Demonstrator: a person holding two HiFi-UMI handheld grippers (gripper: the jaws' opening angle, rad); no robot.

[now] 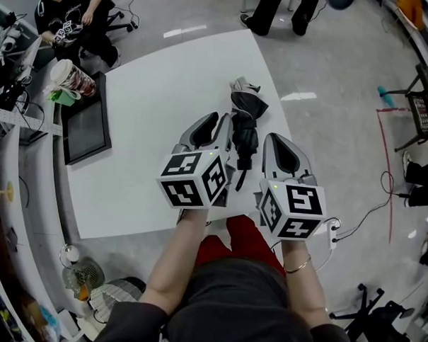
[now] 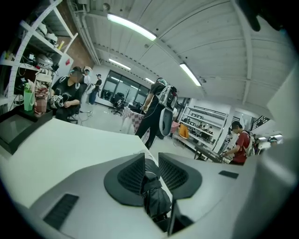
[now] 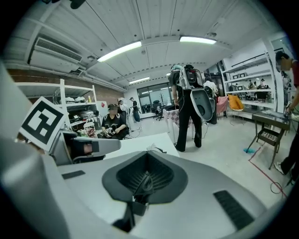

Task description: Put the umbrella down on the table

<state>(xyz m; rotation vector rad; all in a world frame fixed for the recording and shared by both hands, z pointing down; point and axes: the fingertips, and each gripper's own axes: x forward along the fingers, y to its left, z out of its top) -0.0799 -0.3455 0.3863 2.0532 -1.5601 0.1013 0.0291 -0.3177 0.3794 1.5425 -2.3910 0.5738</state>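
Note:
A folded black umbrella [image 1: 244, 122] lies lengthwise over the white table [image 1: 152, 128], between my two grippers. My left gripper [image 1: 226, 125] is at its left side. In the left gripper view the ribbed pads [image 2: 133, 175] press on the umbrella's bundled cloth [image 2: 154, 198], so this gripper [image 2: 151, 163] is shut on it. My right gripper [image 1: 272, 139] is just right of the umbrella's handle end. In its own view the jaws [image 3: 147, 175] are closed together, with a thin dark strip at the seam that I cannot identify. Whether the umbrella still touches the table is not visible.
A dark flat screen [image 1: 88, 126] and a paper cup [image 1: 73, 79] sit at the table's left edge. A person [image 1: 72, 12] sits beyond it, and another person [image 1: 278, 10] stands past the far edge. A black chair [image 1: 426, 105] is at the far right.

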